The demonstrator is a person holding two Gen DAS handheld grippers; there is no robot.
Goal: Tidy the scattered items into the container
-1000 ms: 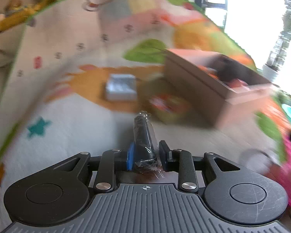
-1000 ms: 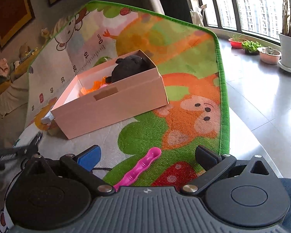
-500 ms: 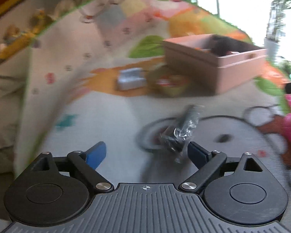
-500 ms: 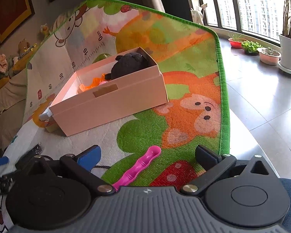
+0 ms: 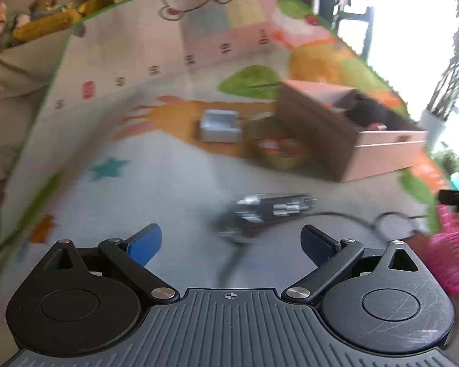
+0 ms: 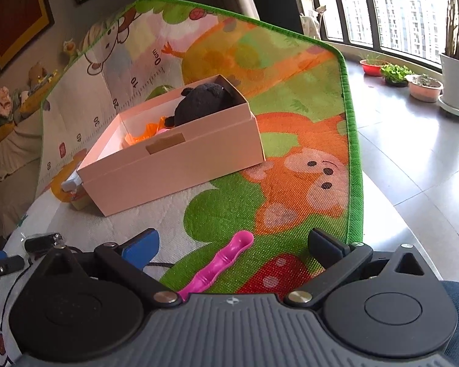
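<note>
Wrapped black item (image 5: 270,211) beyond spread fingers (image 5: 145,241)

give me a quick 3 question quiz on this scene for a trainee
1. True or false: the left gripper is clamping the black wrapped item.
2. What dark thing sits inside the pink box?
3. The pink comb lies: A) in the box B) on the mat between the right gripper jaws C) on the tiled floor.

Key: 1 false, its jaws are open; 2 a black plush toy; 3 B.
</note>
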